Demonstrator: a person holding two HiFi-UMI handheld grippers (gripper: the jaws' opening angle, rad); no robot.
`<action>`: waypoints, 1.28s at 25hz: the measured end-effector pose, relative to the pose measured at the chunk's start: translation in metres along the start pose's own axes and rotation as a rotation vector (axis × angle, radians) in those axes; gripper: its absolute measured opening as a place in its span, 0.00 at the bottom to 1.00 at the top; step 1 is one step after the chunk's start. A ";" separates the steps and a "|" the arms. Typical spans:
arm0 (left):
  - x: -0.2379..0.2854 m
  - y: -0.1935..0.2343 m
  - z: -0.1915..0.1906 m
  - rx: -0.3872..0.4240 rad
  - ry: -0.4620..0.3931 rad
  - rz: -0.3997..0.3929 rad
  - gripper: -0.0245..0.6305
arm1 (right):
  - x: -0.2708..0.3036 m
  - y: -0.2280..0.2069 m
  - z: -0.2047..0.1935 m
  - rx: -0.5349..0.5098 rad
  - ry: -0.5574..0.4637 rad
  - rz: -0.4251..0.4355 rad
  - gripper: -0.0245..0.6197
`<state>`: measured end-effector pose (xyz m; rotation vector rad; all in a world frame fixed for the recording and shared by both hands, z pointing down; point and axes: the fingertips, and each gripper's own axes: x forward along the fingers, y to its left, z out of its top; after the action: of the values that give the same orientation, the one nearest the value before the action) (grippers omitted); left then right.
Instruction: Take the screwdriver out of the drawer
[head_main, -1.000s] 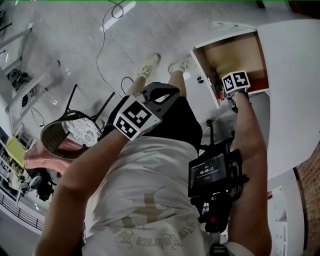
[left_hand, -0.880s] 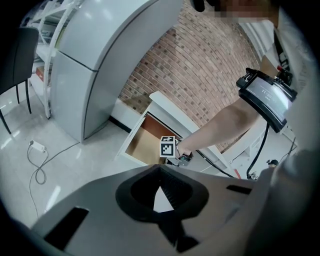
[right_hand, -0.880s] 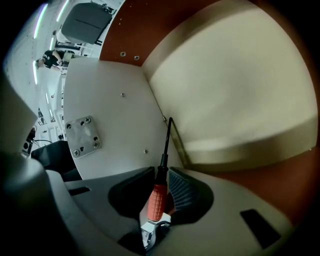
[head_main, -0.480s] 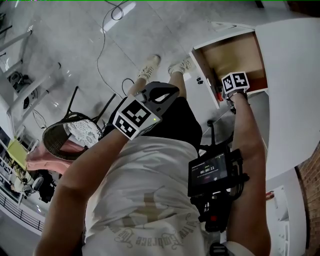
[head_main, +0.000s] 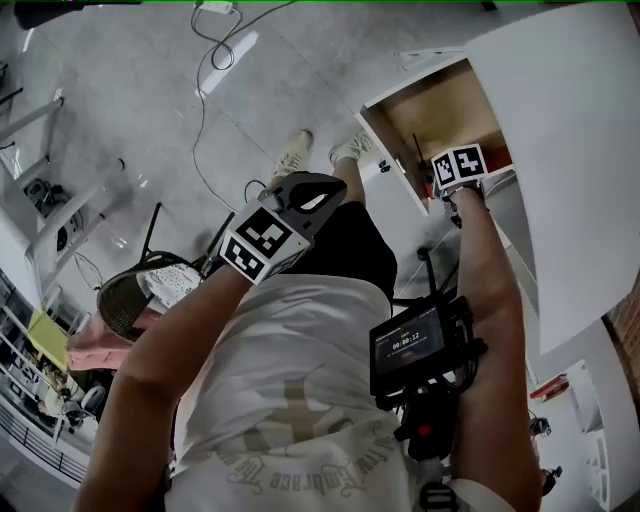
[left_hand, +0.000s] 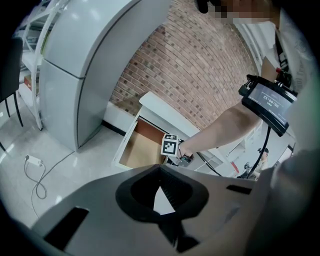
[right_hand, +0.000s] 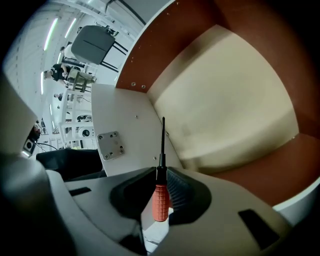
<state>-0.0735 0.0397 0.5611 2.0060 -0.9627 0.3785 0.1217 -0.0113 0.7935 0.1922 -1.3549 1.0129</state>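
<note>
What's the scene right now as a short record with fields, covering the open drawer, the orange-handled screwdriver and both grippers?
drawer: white front, pale wooden floor, reddish-brown walls, pulled open
screwdriver: orange ribbed handle, thin black shaft, pointing away along the jaws
right gripper: jaws have just been closing, now clamped on the handle, over the drawer
left gripper: shut, nothing between jaws, away from the drawer
</note>
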 end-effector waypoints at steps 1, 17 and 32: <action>-0.001 -0.001 0.004 0.012 0.000 -0.002 0.07 | -0.003 0.002 0.001 0.000 -0.013 -0.001 0.16; -0.006 -0.010 0.035 0.126 0.028 -0.053 0.07 | -0.047 0.020 0.005 -0.033 -0.176 -0.055 0.16; -0.009 -0.044 0.056 0.218 0.076 -0.098 0.07 | -0.114 0.037 -0.003 -0.071 -0.432 -0.096 0.16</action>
<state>-0.0515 0.0135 0.4980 2.2085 -0.8004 0.5208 0.1119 -0.0438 0.6784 0.4375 -1.7516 0.8696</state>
